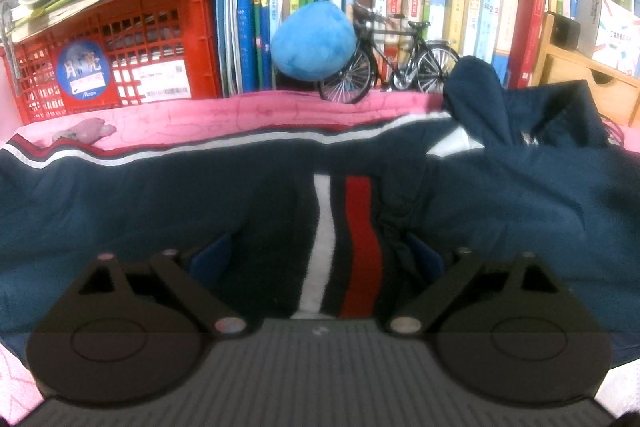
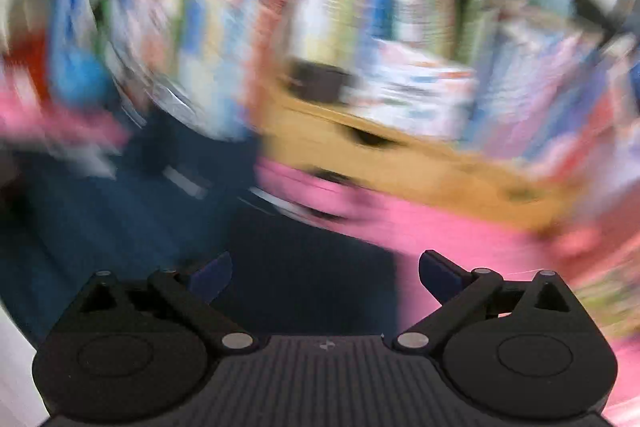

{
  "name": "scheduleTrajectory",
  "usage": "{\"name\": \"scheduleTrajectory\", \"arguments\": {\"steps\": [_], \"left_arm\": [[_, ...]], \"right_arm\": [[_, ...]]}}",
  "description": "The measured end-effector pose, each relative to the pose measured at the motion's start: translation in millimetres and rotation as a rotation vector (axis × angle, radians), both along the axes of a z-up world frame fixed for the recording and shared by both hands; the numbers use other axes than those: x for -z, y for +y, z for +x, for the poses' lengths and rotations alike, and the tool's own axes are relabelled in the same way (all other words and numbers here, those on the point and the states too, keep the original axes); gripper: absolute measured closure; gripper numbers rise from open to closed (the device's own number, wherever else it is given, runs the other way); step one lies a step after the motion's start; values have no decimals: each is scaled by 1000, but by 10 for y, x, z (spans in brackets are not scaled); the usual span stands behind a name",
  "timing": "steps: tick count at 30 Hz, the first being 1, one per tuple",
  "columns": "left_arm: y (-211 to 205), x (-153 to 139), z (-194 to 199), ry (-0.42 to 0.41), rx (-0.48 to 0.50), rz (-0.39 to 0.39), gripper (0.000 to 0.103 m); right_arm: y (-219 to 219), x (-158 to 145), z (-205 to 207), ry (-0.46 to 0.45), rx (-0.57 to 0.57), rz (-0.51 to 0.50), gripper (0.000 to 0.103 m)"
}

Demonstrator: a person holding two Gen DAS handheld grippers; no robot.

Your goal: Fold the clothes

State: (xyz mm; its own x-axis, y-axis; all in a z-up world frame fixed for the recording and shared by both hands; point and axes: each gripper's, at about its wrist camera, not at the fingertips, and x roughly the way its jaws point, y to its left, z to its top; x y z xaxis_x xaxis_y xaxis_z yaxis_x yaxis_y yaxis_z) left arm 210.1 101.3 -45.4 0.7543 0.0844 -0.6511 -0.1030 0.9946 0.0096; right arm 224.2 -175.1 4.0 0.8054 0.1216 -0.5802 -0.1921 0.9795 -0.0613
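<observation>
I see my left gripper (image 1: pixel 320 259) wide over the navy jacket (image 1: pixel 160 203); a red crate (image 1: pixel 120 47) holding papers stands ahead-left. My right gripper (image 2: pixel 324 275) also gapes wide.

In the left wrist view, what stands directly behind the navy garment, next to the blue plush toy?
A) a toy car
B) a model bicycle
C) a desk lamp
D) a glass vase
B: a small black model bicycle stands before the row of books, right of the blue plush toy and behind the navy garment.
</observation>
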Motion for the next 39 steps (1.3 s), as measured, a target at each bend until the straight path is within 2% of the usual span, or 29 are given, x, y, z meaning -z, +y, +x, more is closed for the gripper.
{"name": "scheduleTrajectory", "arguments": {"steps": [1, 2, 4, 8, 9, 13, 15, 16, 17, 19, 23, 25, 26, 28, 30, 33, 36, 39], "left_arm": [[2, 0, 0, 0, -1, 0, 8], [2, 0, 2, 1, -2, 0, 7], [1, 1, 4, 2, -3, 0, 7], [6, 2, 4, 3, -3, -5, 6], [8, 3, 4, 3, -2, -6, 6], [12, 10, 1, 8, 12, -9, 0], [3, 13, 3, 11, 21, -8, 0], [4, 14, 3, 12, 24, -9, 0], [2, 14, 2, 12, 25, -8, 0], [2, 15, 2, 13, 25, -6, 0], [-3, 18, 7, 14, 24, -4, 0], [-4, 19, 7, 14, 24, -3, 0], [-3, 18, 7, 14, 24, -3, 0], [1, 19, 5, 14, 26, -3, 0], [1, 19, 3, 14, 26, -3, 0], [0, 19, 3, 14, 26, -3, 0], [0, 19, 4, 14, 26, -3, 0], [1, 18, 4, 14, 27, -3, 0]], "right_arm": [[148, 82, 89, 21, -35, 93, 2], [294, 161, 151, 37, -65, 138, 2], [513, 305, 233, 52, -104, 128, 2], [529, 521, 335, 6, -119, -110, 0], [458, 538, 344, -3, -111, -141, 1], [-185, 576, 426, -63, 91, -374, 0], [-532, 611, 481, -75, 195, -456, 0], [-699, 612, 507, -70, 245, -456, 0], [-859, 597, 533, -51, 292, -415, 0], [-1128, 551, 562, -8, 358, -293, 0], [-1414, 513, 564, 65, 407, -84, 0], [-1422, 462, 501, 69, 457, -59, 0], [-1386, 422, 434, 43, 450, -54, 0], [-1249, 321, 249, -54, 366, -41, 0], [-1077, 211, 82, -92, 190, 3, 0], [-806, 177, -61, 11, -123, 50, 0], [-535, 279, -255, 55, -289, 3, 0], [-380, 370, -519, 93, -421, 12, 0]]}}
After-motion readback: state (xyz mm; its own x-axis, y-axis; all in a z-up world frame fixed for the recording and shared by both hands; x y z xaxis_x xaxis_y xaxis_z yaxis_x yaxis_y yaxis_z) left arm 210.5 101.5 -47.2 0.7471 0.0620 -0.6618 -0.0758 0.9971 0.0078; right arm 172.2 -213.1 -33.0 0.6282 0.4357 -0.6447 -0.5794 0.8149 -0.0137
